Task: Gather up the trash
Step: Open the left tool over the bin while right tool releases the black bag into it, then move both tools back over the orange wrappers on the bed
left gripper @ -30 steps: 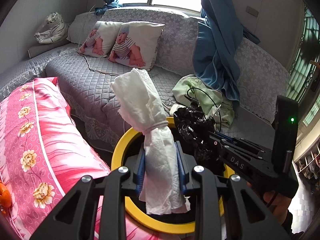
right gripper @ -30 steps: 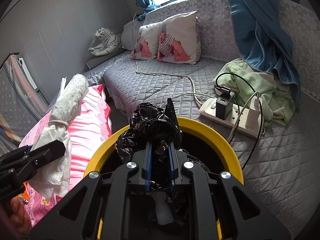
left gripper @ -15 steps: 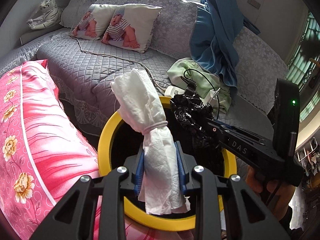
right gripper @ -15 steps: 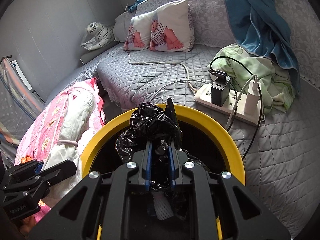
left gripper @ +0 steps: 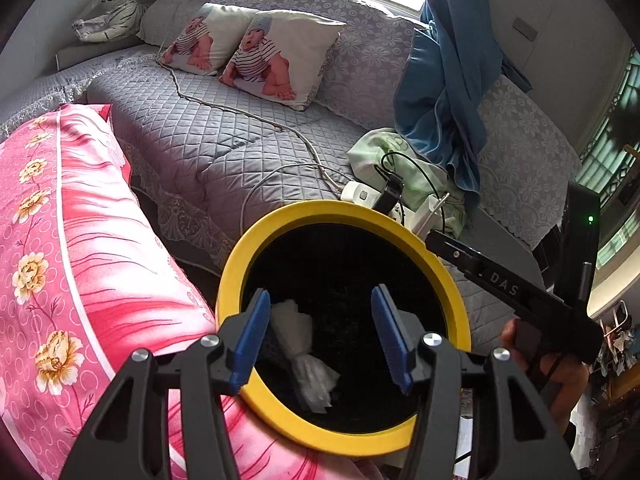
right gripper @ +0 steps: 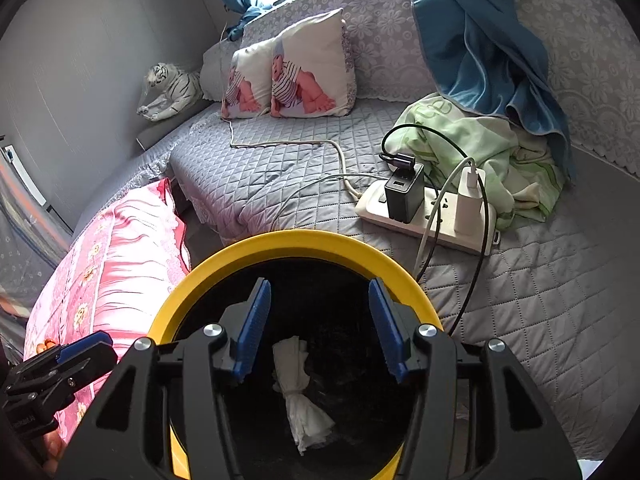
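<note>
A trash bin with a yellow rim (left gripper: pixel 288 216) (right gripper: pixel 304 240) and a dark inside stands below both grippers. A white tissue bundle tied with a band (left gripper: pixel 306 360) (right gripper: pixel 298 392) lies inside it. The black bag cannot be made out against the dark inside. My left gripper (left gripper: pixel 320 334) is open and empty over the bin's mouth. My right gripper (right gripper: pixel 320 320) is open and empty over the bin too. The right gripper also shows from the side in the left wrist view (left gripper: pixel 500 280), and the left one at the lower left of the right wrist view (right gripper: pixel 60 368).
A grey quilted sofa (left gripper: pixel 208 148) lies behind the bin, with two baby-print cushions (left gripper: pixel 256 56), a white power strip with chargers and cables (right gripper: pixel 432 208), a green cloth (right gripper: pixel 492 148) and a blue curtain (left gripper: pixel 448 92). A pink floral quilt (left gripper: pixel 52 240) is at the left.
Both grippers have opened. The white tissue bundle has dropped from the left one into the bin, and the black bag has left the right one.
</note>
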A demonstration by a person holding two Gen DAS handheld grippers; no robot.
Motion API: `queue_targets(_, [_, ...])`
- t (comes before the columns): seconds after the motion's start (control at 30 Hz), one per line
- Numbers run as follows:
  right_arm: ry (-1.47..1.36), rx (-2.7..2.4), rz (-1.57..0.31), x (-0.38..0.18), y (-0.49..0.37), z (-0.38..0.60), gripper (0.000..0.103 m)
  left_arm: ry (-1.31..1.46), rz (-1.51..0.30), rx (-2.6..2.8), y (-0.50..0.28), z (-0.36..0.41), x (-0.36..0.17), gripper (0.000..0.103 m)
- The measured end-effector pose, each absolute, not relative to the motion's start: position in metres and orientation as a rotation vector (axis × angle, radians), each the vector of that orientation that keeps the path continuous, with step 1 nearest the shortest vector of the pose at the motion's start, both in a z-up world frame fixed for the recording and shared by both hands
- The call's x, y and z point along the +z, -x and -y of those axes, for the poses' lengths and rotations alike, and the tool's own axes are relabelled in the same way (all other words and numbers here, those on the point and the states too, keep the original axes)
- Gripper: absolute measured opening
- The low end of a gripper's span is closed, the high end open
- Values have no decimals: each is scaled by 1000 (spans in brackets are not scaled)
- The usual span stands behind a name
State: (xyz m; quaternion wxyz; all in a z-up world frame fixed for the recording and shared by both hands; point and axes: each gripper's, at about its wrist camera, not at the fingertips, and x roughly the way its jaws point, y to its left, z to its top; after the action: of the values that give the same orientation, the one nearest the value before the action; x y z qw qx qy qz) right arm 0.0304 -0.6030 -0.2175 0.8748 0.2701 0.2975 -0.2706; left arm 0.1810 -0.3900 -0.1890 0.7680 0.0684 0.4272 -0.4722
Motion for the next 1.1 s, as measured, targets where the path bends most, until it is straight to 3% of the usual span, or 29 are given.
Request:
queue_targets(0.53, [-451,-355,-575,-186,-58,549,49,-117,-786,-861,-207,270,-146,51])
queue_targets(0.87, [-316,-43,-632,-174,-122,466,49,-69,-790,-636,-221,121,-150,63])
queue_targets(1.1, [-196,156,-719,-173,-176,382,49,-43,-830,-553,-216,56,-172,63])
